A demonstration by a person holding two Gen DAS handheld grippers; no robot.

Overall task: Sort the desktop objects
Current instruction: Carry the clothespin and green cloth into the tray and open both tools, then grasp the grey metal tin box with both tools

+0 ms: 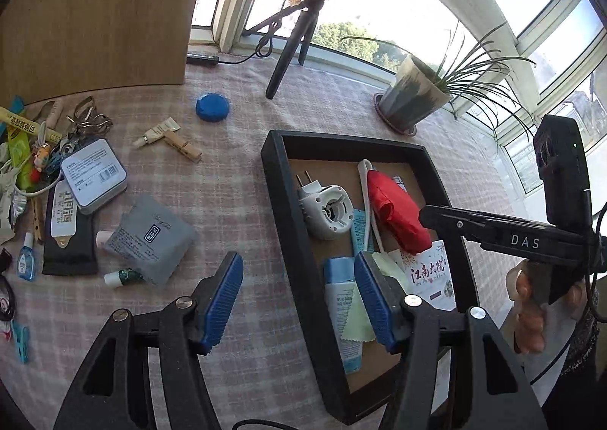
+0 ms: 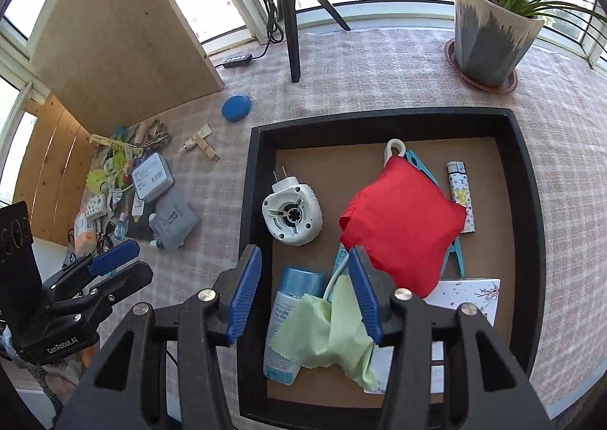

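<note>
A black tray (image 2: 244,202) (image 1: 277,179) on the checked cloth holds a red cloth pouch (image 2: 406,217) (image 1: 394,210), a white plug-in device (image 2: 292,214) (image 1: 326,210), a blue-capped tube (image 2: 292,316) (image 1: 341,301), a pale green wipe (image 2: 330,331), a lighter (image 2: 461,191) and a card (image 2: 470,297) (image 1: 428,274). My right gripper (image 2: 305,293) is open and empty above the tray's near left part. My left gripper (image 1: 299,305) is open and empty over the tray's left wall. A pile of loose items lies left: a metal tin (image 1: 93,174) (image 2: 151,176), a grey pouch (image 1: 151,236) (image 2: 172,219).
A blue round lid (image 1: 212,107) (image 2: 237,107), a clothespin (image 1: 182,147) and a small tube (image 1: 155,132) lie on the cloth. A tripod (image 2: 290,20) and a potted plant (image 2: 489,28) stand at the back. A wooden board (image 1: 95,13) leans at the left.
</note>
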